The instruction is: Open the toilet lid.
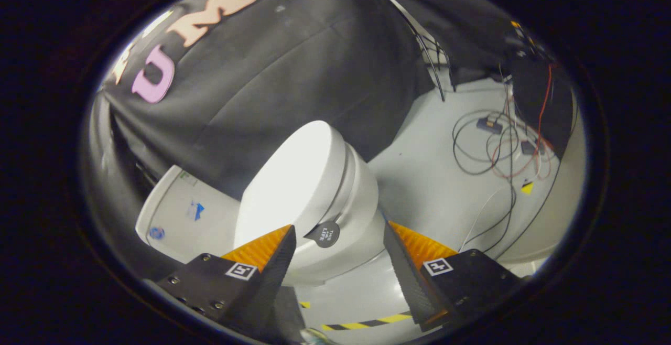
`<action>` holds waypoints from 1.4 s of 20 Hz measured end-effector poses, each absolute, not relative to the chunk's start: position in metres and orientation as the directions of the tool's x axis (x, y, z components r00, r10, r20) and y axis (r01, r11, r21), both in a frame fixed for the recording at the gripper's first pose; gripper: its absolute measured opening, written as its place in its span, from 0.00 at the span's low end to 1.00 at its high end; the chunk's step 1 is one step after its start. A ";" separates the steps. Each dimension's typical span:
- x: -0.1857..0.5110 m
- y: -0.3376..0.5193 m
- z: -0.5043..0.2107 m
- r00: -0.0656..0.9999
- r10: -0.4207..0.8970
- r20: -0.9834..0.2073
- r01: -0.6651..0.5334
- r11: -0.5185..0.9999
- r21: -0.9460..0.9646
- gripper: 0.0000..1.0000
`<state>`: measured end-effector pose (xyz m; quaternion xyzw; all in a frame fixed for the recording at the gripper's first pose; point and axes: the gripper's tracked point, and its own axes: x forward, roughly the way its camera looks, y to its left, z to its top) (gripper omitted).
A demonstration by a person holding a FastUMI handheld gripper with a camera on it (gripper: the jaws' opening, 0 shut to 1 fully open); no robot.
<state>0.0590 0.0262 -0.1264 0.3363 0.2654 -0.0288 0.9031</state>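
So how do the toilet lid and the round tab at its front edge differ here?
The lid is large, white, glossy and smooth; the tab is small, dark and round, with printing on it. The lid lies closed over the toilet bowl, while the tab sticks out from its front rim, between the open gripper fingers. Both belong to the same toilet.

Black cloth wall (293, 72), pale grey floor (430, 172) w/ loose cables (493, 146), striped tape (367, 324).
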 end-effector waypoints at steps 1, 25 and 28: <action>0.061 0.028 -0.126 0.856 0.141 -0.497 0.234 0.751 0.617 0.99; 0.103 0.076 -0.174 0.769 0.302 -0.563 0.365 0.516 0.775 0.97; 0.105 0.080 -0.180 0.753 0.305 -0.584 0.371 0.535 0.759 0.68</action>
